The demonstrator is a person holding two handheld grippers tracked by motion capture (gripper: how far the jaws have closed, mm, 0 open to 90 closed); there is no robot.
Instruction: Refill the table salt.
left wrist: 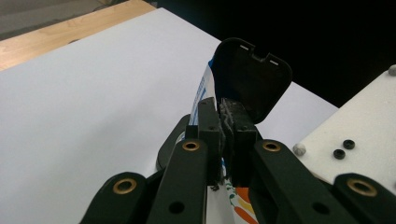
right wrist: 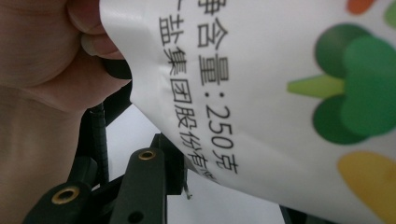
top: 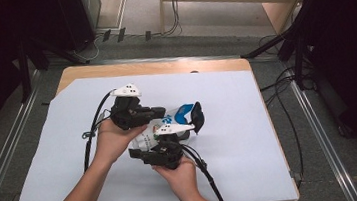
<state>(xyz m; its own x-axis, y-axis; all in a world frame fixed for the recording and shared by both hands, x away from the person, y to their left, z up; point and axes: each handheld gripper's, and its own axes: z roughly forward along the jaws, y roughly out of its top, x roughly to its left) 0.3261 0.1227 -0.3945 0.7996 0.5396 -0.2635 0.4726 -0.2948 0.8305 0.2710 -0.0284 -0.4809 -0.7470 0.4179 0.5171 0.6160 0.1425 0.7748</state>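
At table centre, the left gripper (left wrist: 223, 140) clamps a printed pouch (top: 180, 115), its black clip (top: 197, 116) at three o'clock; the right gripper's (top: 164, 147) grip cannot be told, task progress unclear.

You see a white packet (right wrist: 261, 88) printed with black characters reading 250, green broccoli-like shapes, a lime-green stalk, and orange and yellow patches. In the high view the packet (top: 180, 115) shows a blue band. A black, rounded clip (left wrist: 252, 79) sits at its edge. Both grippers are black with brass-coloured rivets; the left gripper (left wrist: 226, 135) and right gripper (top: 164, 150) each carry a white plate with black screws. The table (top: 163, 67) is light wood, covered by a pale blue-white sheet (top: 231, 140).
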